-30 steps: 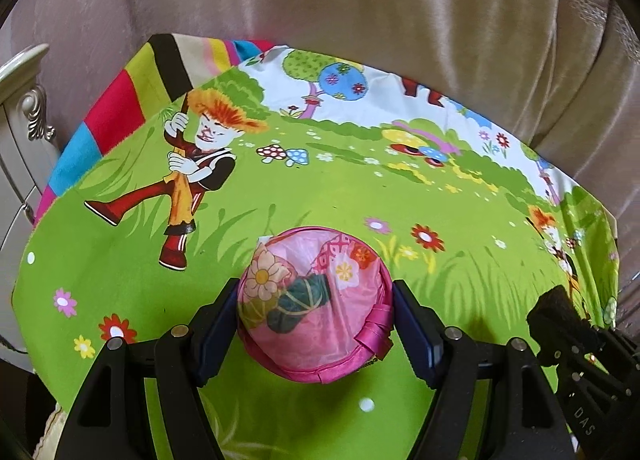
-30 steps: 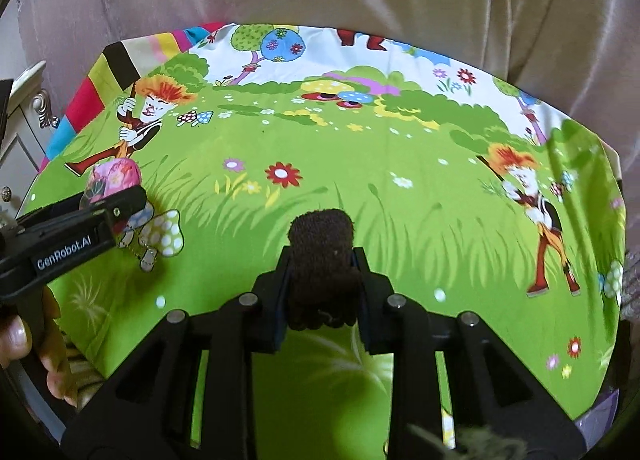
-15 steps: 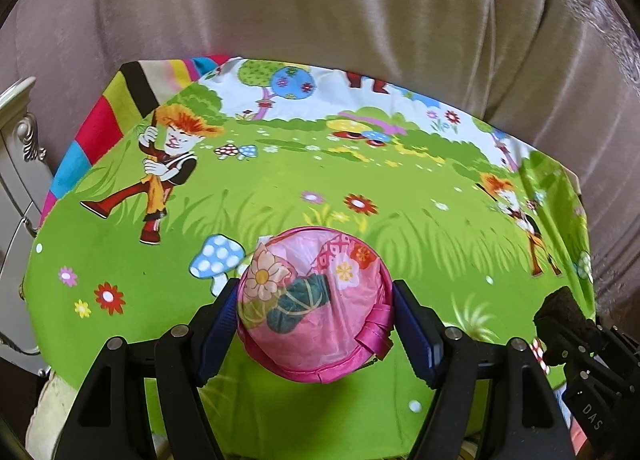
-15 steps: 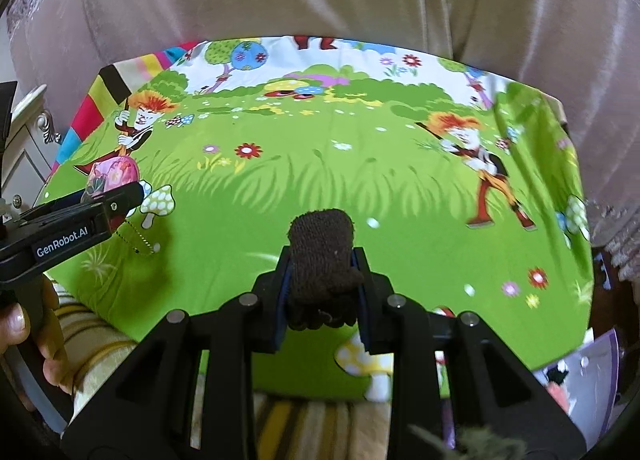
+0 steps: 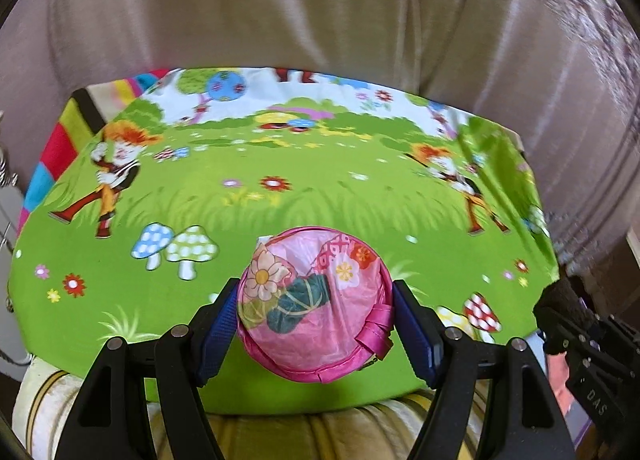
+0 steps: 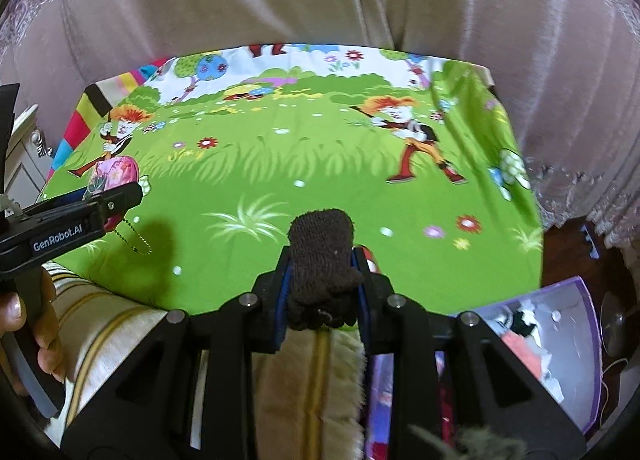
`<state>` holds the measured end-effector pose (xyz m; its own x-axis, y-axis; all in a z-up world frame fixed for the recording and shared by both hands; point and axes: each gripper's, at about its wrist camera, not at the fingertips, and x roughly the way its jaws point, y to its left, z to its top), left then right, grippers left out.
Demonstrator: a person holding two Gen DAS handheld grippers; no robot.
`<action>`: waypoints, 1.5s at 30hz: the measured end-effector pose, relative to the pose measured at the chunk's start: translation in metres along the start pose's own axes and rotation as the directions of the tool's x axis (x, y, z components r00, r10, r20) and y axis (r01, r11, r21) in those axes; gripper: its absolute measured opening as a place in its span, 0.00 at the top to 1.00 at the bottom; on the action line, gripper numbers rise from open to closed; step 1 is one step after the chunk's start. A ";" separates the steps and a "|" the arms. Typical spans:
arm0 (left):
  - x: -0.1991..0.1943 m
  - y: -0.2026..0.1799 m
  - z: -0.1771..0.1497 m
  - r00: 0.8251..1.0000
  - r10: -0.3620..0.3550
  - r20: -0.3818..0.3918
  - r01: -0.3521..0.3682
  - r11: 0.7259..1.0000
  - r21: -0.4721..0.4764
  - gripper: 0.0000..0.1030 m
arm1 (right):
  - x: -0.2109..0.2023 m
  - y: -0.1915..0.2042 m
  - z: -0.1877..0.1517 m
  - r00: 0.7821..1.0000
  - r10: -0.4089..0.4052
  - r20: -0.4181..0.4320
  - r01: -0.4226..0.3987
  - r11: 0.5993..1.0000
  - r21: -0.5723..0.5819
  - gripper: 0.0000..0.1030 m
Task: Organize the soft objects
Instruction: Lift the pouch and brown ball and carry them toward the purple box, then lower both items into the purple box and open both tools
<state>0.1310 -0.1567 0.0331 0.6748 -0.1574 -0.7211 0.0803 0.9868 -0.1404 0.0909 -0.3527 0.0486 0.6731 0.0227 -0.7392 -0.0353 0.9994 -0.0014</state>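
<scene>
Both hand-held grippers carry something as we look along their fingers. Our left gripper point(image 5: 314, 324), its jaws set fairly wide, clamps a round pink fabric pouch with a flower print and a satin edge point(image 5: 312, 306), blue pads pressing its two sides; a small bead chain point(image 6: 134, 239) dangles under it in the right view. Our right gripper point(image 6: 322, 280), jaws set much narrower, pinches a dark brown knitted soft piece point(image 6: 322, 260) that stands upright between its pads. Both are held in the air over the near edge of a bright green cartoon-print cloth point(image 5: 280, 200), which covers a flat surface in front of pale draped curtains point(image 5: 280, 12). Below and to the right of the right gripper we see a purple-rimmed clear plastic bin point(image 6: 560, 324) with other soft things inside. We judge that this bin is where the items go: it lies nearer the right gripper, down and to its right, so the brown piece would likely go in first, while the pouch has farther to travel across.
</scene>
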 end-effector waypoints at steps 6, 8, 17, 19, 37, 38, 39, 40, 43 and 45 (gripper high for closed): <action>-0.008 -0.043 -0.009 0.998 -0.062 -0.015 0.063 0.995 0.080 0.29 | -0.020 -0.036 -0.016 0.999 -0.048 0.007 0.048 0.997 0.052 0.70; -0.011 -0.059 -0.013 0.996 -0.082 -0.023 0.084 0.990 0.109 0.29 | -0.026 -0.049 -0.021 0.998 -0.070 0.007 0.069 0.995 0.072 0.70; -0.019 -0.130 -0.033 0.973 -0.212 -0.091 0.227 0.948 0.221 0.29 | -0.058 -0.104 -0.043 0.979 -0.202 -0.006 0.200 0.967 0.156 0.70; -0.020 -0.147 -0.037 0.964 -0.242 -0.108 0.261 0.933 0.246 0.29 | -0.066 -0.117 -0.049 0.971 -0.240 -0.009 0.238 0.955 0.175 0.70; -0.021 -0.233 -0.079 0.846 -0.426 -0.321 0.513 0.816 0.267 0.19 | -0.114 -0.182 -0.083 0.908 -0.414 -0.062 0.412 0.860 0.301 0.46; -0.022 -0.231 -0.080 0.841 -0.429 -0.330 0.517 0.818 0.252 0.19 | -0.117 -0.181 -0.084 0.906 -0.418 -0.062 0.416 0.858 0.302 0.45; -0.023 -0.229 -0.081 0.838 -0.429 -0.337 0.518 0.820 0.244 0.19 | -0.118 -0.180 -0.086 0.904 -0.423 -0.065 0.422 0.855 0.302 0.42; -0.025 -0.225 -0.084 0.834 -0.429 -0.347 0.520 0.821 0.236 0.19 | -0.121 -0.179 -0.088 0.901 -0.427 -0.069 0.427 0.852 0.302 0.41; -0.031 -0.206 -0.093 0.823 -0.431 -0.371 0.518 0.837 0.177 0.19 | -0.129 -0.174 -0.096 0.896 -0.438 -0.077 0.439 0.841 0.316 0.37; -0.036 -0.193 -0.100 0.813 -0.441 -0.380 0.520 0.843 0.136 0.19 | -0.134 -0.170 -0.103 0.893 -0.441 -0.087 0.445 0.837 0.318 0.35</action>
<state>0.0180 -0.3449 0.0182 0.2348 -0.5769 -0.7824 0.5182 0.7553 -0.4014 -0.0698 -0.5289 0.0788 0.5524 -0.4231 -0.7182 0.5046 0.8555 -0.1159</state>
